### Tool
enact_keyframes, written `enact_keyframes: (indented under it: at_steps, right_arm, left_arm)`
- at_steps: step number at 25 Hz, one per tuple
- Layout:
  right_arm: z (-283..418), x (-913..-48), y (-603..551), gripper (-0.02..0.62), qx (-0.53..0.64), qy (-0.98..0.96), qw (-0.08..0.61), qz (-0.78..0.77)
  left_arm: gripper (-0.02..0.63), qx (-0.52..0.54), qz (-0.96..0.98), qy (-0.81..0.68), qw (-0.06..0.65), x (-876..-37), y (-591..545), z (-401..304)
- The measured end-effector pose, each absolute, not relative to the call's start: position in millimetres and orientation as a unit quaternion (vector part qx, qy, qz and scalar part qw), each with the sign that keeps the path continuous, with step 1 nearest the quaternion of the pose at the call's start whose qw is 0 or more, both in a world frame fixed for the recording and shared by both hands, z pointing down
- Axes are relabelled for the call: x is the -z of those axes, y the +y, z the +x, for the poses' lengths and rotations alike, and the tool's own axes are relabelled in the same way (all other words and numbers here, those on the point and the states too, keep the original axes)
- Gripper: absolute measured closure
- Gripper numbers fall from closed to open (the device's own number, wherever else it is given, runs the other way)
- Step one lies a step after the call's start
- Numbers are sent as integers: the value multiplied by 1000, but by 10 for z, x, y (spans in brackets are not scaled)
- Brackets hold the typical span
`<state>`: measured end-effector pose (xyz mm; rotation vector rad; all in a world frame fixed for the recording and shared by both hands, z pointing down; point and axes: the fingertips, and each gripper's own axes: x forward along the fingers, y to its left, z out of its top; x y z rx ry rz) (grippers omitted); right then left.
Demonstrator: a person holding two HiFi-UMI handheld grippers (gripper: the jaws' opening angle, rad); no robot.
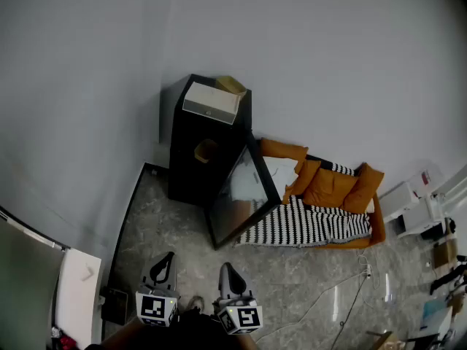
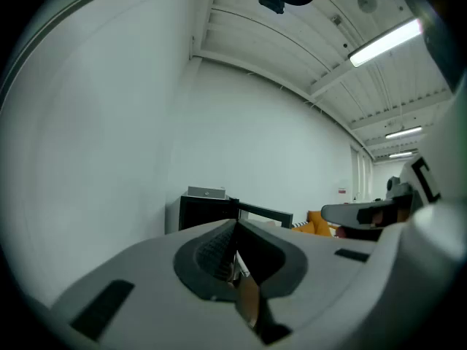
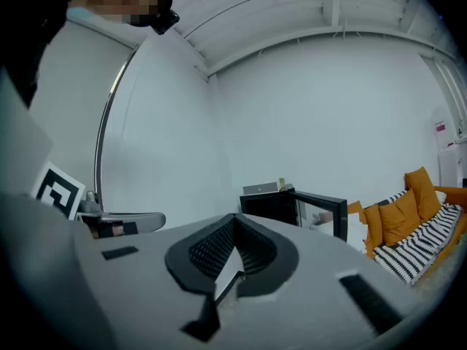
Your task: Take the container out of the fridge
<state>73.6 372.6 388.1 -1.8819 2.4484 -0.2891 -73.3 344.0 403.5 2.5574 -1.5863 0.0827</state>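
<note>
A black fridge [image 1: 191,168] stands against the wall with its glass door [image 1: 244,195] swung open to the right. Inside it, on an upper shelf, sits a tan round container [image 1: 206,150]. Both grippers are low in the head view, well short of the fridge. My left gripper [image 1: 166,259] is shut with nothing in it, and so is my right gripper [image 1: 225,268]. The left gripper [image 2: 235,228] points at the fridge [image 2: 207,211] far ahead. Past the right gripper [image 3: 235,221], the fridge [image 3: 270,204] and its door [image 3: 322,211] are seen.
A white box [image 1: 211,102] and a yellowish item [image 1: 230,84] lie on top of the fridge. An orange sofa [image 1: 332,188] with a striped blanket [image 1: 306,226] stands right of the door. A white panel [image 1: 76,290] is at the lower left, and clutter and cables [image 1: 343,297] at the right.
</note>
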Motion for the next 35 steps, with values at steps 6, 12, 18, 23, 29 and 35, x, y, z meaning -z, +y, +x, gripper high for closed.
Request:
enact_keyframes:
  at_steps: [6, 12, 18, 23, 29, 35]
  right_arm:
    - [676, -3849, 3733, 595, 85, 796, 25, -599]
    - [629, -3834, 3758, 595, 87, 793, 33, -602]
    - [543, -3762, 3723, 595, 83, 788, 45, -608]
    - [373, -3753, 3695, 595, 76, 782, 39, -617]
    - [65, -3849, 3681, 595, 80, 773, 32, -629]
    - [-69, -3909, 3585, 595, 85, 763, 33, -640]
  left_arm:
    - [603, -23, 848, -526, 63, -4007, 3449, -765]
    - [603, -22, 847, -526, 72, -4033, 3488, -828]
    - [603, -8, 851, -516, 96, -4061, 3501, -934]
    - [603, -6, 850, -516, 101, -4046, 3492, -1144]
    - [603, -18, 857, -507, 97, -4102, 3491, -1426]
    - [603, -21, 861, -495, 113, -4138, 3420, -1522]
